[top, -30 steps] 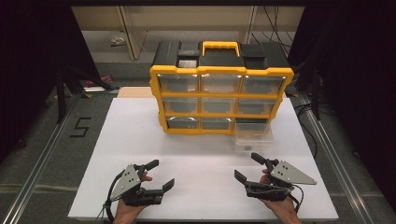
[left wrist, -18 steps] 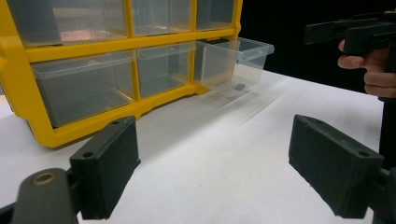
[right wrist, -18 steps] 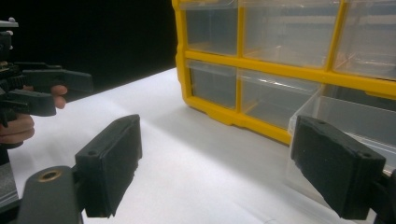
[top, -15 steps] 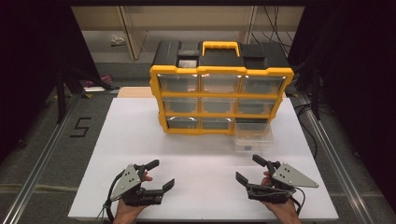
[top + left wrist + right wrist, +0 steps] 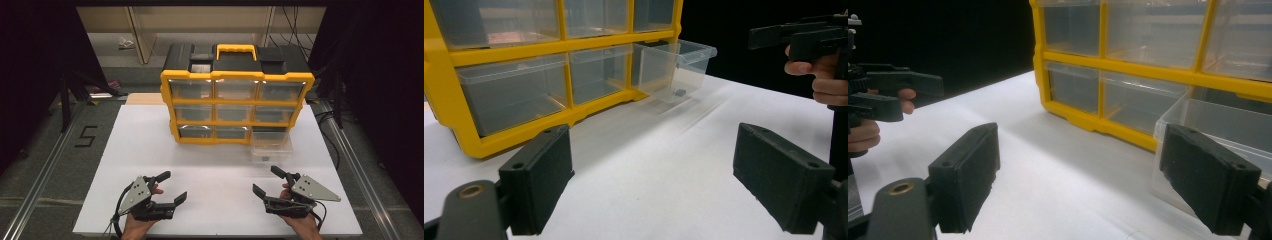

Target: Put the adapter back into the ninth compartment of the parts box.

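Both tools, left tool (image 5: pixel 169 187) and right tool (image 5: pixel 267 181), gape empty; the pulled-out drawer (image 5: pixel 270 146) looks light, slippery plastic, best pinched at its front lip.

High view is looking down and forward over the white table (image 5: pixel 150 150). 2 gripper views are riding low near its surface, facing inward, both catching the yellow organizer (image 5: pixel 549 122) and pulled-out drawer (image 5: pixel 674 70).

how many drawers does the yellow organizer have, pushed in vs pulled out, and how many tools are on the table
Drawers pushed in, in the yellow organizer: 8
Drawers pulled out: 1, the clear bottom-right drawer, with a small dark piece inside
Tools: 2, the left tool and the right tool, both open and empty
Total: 9 drawers, 2 tools
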Available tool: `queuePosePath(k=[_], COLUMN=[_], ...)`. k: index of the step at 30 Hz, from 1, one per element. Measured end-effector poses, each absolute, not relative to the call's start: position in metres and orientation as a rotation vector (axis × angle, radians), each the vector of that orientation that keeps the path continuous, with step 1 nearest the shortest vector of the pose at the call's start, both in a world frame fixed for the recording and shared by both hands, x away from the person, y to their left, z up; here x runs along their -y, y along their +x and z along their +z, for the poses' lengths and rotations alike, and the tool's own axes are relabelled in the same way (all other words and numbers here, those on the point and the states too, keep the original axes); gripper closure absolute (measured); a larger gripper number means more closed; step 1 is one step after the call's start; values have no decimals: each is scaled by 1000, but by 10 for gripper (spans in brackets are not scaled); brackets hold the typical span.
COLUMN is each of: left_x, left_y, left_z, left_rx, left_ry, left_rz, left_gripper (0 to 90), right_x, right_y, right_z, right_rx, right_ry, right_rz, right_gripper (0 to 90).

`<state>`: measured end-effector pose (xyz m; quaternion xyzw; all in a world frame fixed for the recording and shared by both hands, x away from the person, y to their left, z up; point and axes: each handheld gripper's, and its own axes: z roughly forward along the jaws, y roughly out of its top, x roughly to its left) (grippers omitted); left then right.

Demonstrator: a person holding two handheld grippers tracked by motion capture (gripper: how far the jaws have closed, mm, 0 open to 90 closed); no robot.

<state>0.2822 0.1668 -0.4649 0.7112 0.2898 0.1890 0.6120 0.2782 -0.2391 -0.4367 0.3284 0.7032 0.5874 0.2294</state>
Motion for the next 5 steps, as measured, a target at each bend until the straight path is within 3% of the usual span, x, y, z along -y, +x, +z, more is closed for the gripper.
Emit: queuePosePath(k=[5], left_x=[-167], left_y=[283], left_z=[-465], left_rx=[-670], left_ry=[1640], left_rz=[436], left_gripper=[158], right_x=[239], right_y=[278], right_z=[-437], right_rx=[-1931], right_ry=[906], right_rz=[1617], right_gripper=[171])
